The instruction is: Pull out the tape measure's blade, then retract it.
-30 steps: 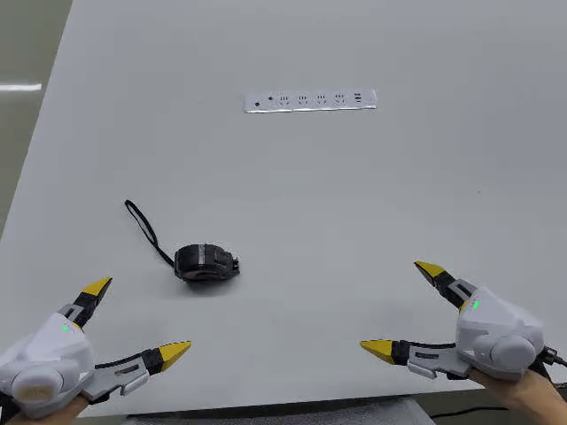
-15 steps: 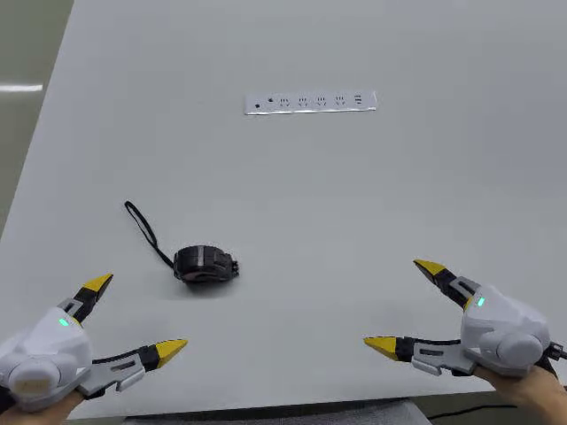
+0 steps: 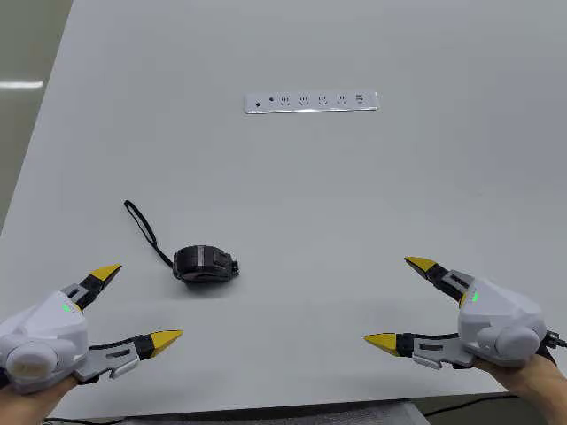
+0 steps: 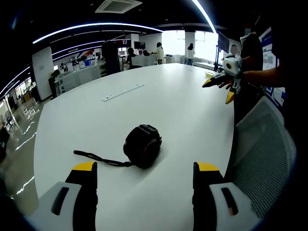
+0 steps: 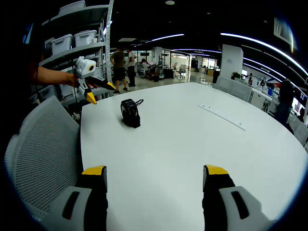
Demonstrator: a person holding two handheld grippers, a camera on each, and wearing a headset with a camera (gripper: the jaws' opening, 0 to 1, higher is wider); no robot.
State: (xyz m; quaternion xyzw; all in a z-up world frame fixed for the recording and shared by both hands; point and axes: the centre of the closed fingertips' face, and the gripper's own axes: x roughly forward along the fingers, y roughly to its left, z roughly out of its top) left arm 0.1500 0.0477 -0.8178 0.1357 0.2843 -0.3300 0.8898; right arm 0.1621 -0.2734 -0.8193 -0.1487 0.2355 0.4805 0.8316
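A black tape measure (image 3: 205, 264) lies on the white table (image 3: 292, 195), its black wrist strap (image 3: 144, 228) trailing to the upper left and its blade drawn in. My left gripper (image 3: 135, 305) hovers open at the near left edge, a short way in front of the tape measure (image 4: 142, 145). At the near right edge my right gripper (image 3: 400, 301) is also open and holds nothing. From the right gripper view the tape measure (image 5: 130, 112) lies far off to the left, with the left gripper (image 5: 99, 92) beyond it. The right gripper (image 4: 219, 91) appears at the far right of the left gripper view.
A white power strip (image 3: 310, 101) lies flat toward the far side of the table. A mesh chair back (image 4: 267, 159) stands at the near table edge. Shelves with bins (image 5: 77, 43) and several people stand in the room behind.
The left gripper has shifted slightly forward and right, and the right gripper has drifted a little left. The tape measure has not moved.
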